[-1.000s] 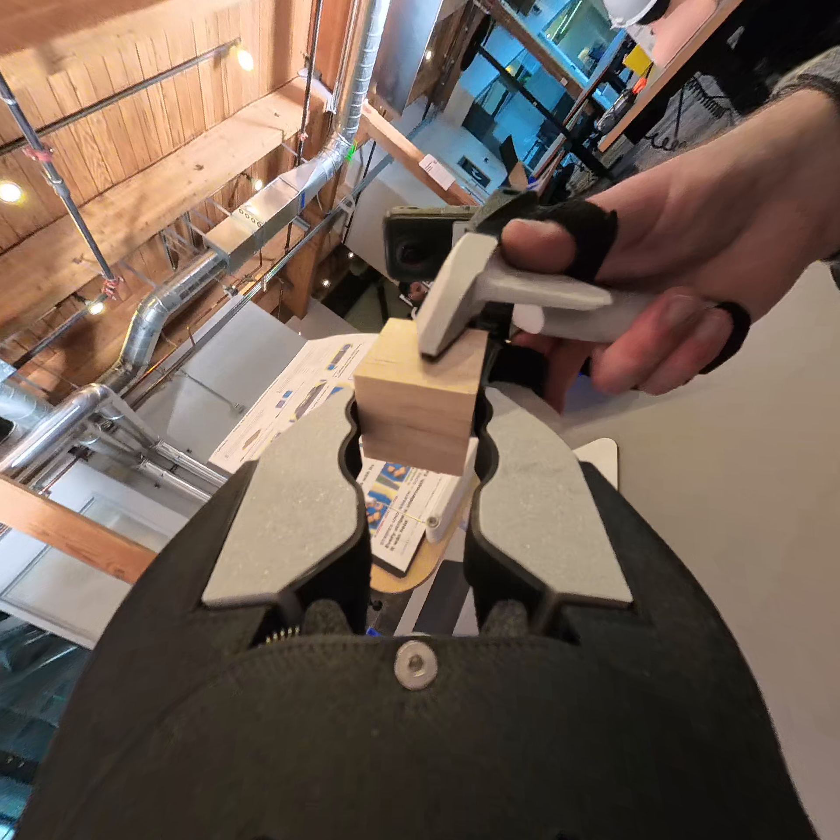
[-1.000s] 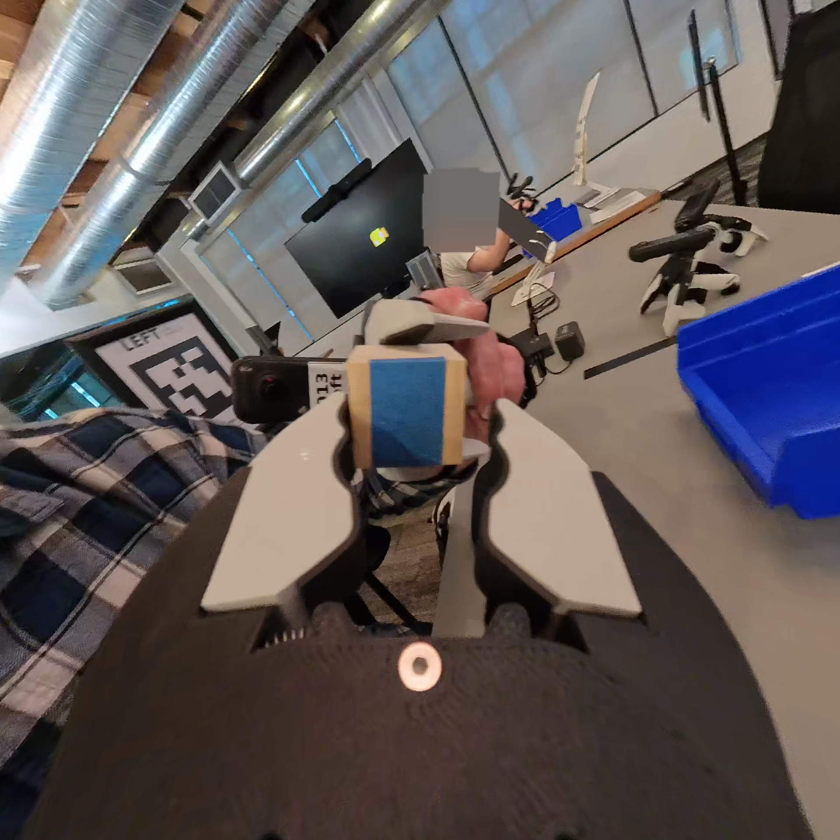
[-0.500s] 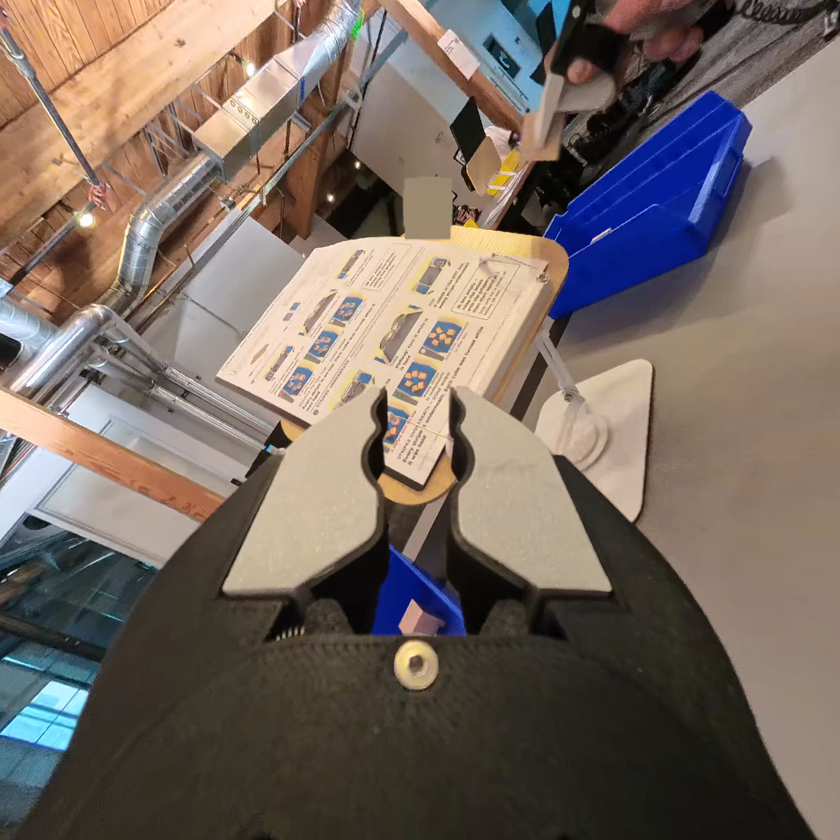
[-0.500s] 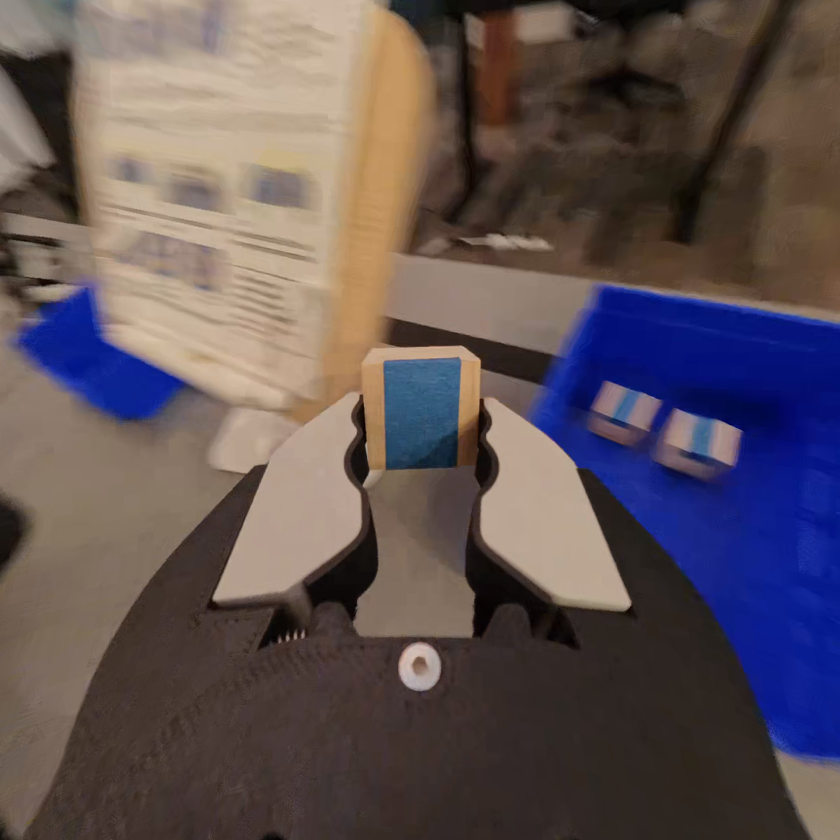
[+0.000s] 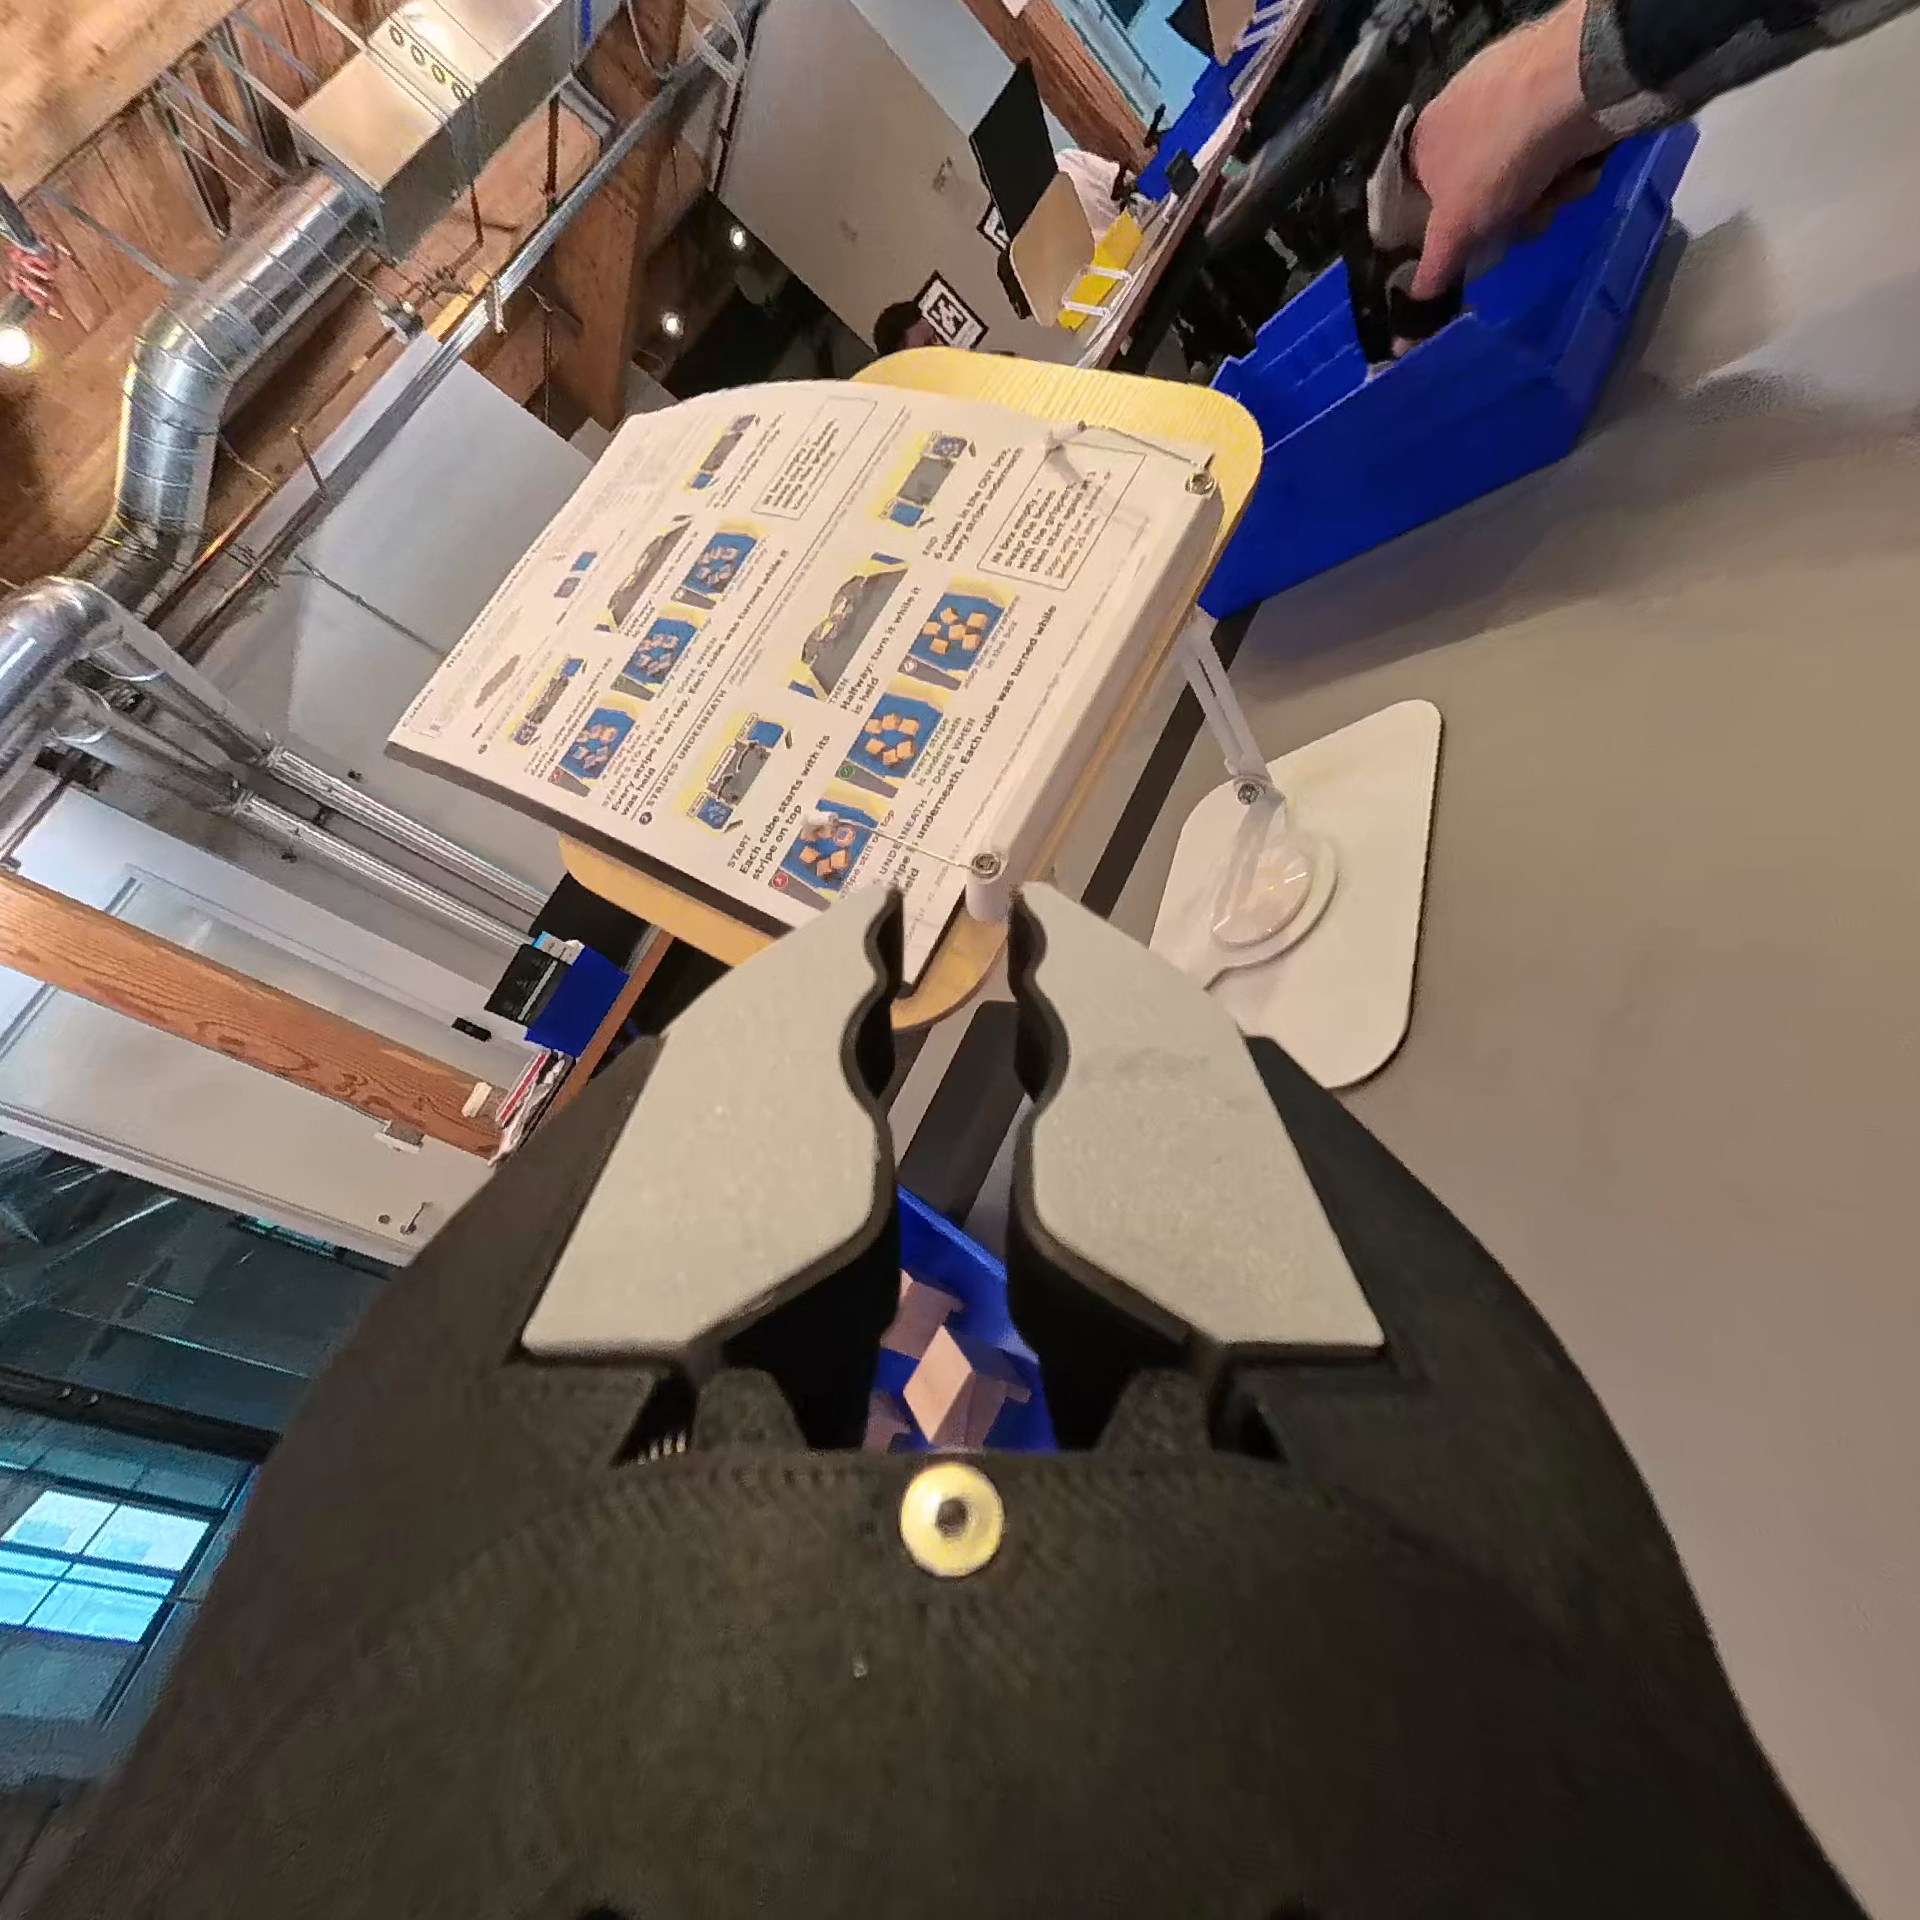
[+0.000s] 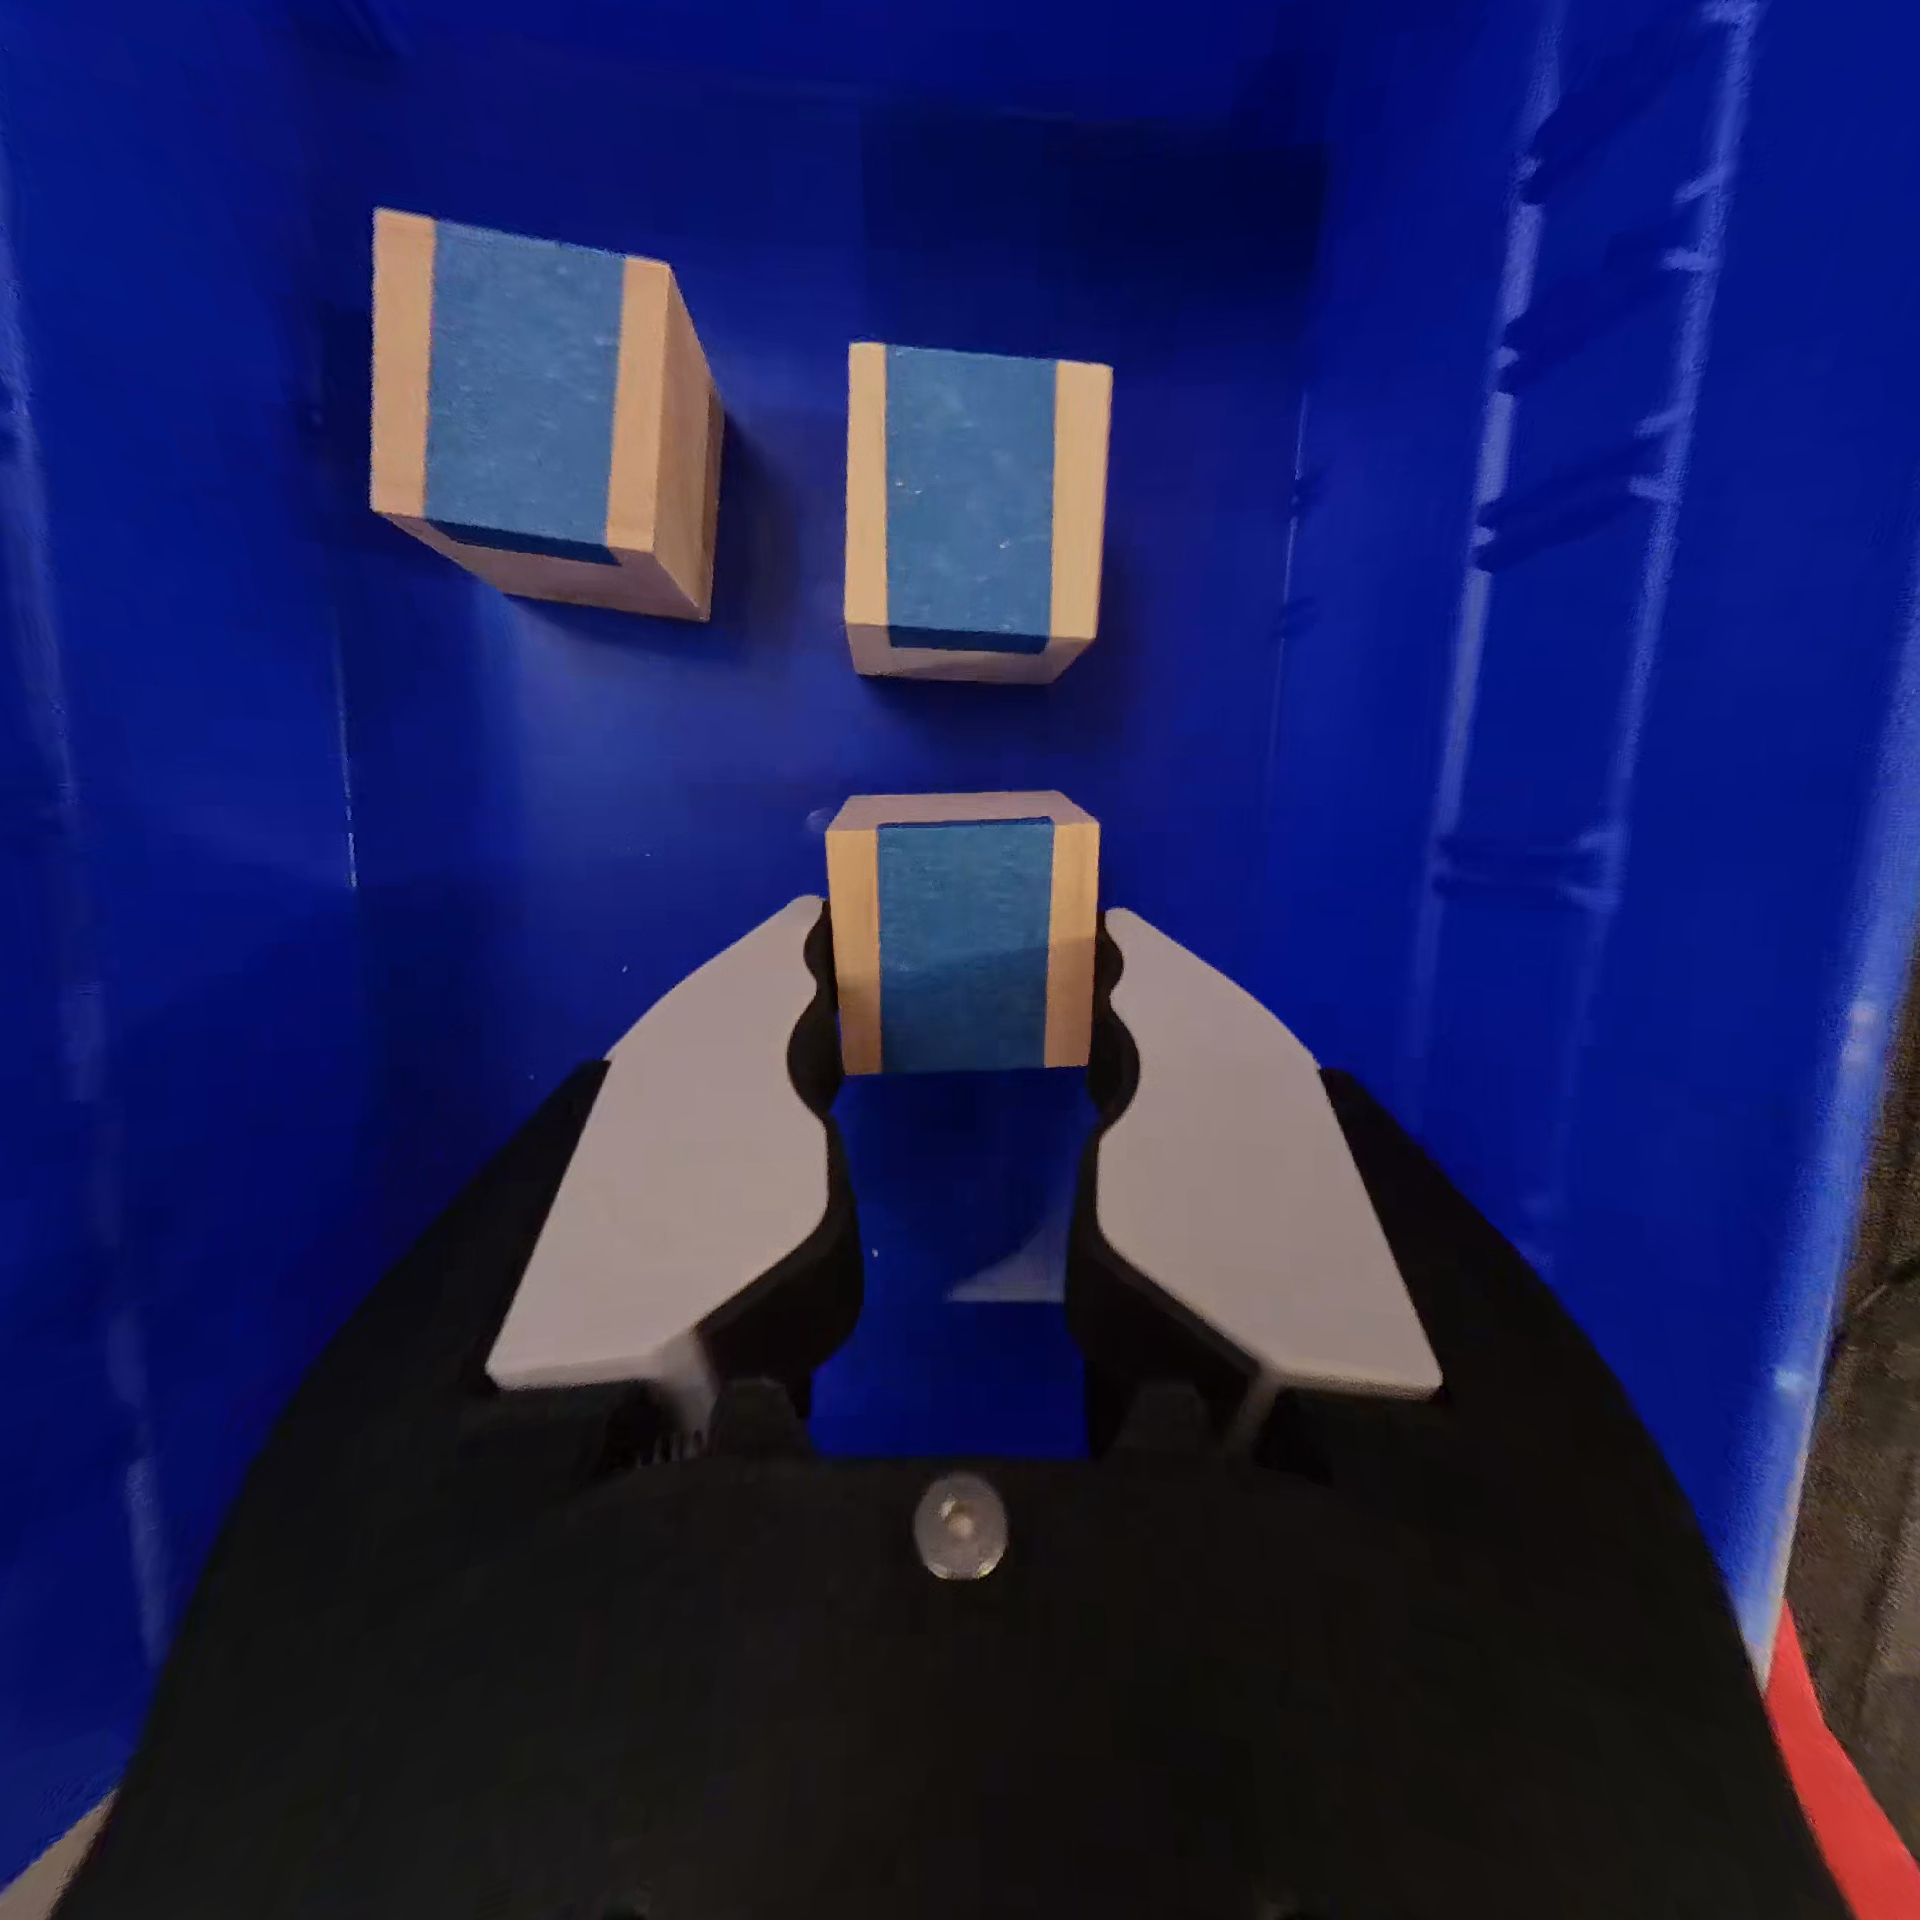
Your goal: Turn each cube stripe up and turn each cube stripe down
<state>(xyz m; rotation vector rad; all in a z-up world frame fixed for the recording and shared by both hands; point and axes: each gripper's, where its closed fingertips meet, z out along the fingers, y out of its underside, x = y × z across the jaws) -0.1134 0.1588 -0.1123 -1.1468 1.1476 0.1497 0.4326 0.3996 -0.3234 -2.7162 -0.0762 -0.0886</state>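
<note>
The blue bin [image 6: 1558, 727] fills the right wrist view, its smooth plastic floor and ribbed walls closing in on all sides, and it is where the task's things sit: two wooden cubes [image 6: 540, 416] rest on the floor near the far end, each with its blue stripe facing the camera, apart from one another. A third cube [image 6: 961, 940] sits between the fingers of the right gripper [image 6: 961, 987], stripe toward the camera, with the pads pressed against its two bare wooden sides. That looks the right place to take hold: flat, parallel faces of plain wood, which should give more friction than the taped face. The cubes appear to be solid, stiff and light, with nothing fragile about them, so a firm squeeze should do no harm; the likelier trouble is a cube pivoting between the pads if gripped near an edge, or sliding on the slick bin floor when released. Whether the held cube already touches the floor is hard to tell from this angle. The left gripper [image 5: 951, 935] is held well away over the grey table [image 5: 1662, 935], its fingers parted with nothing between them, pointing toward an instruction sheet [image 5: 831, 623] on a stand.
</note>
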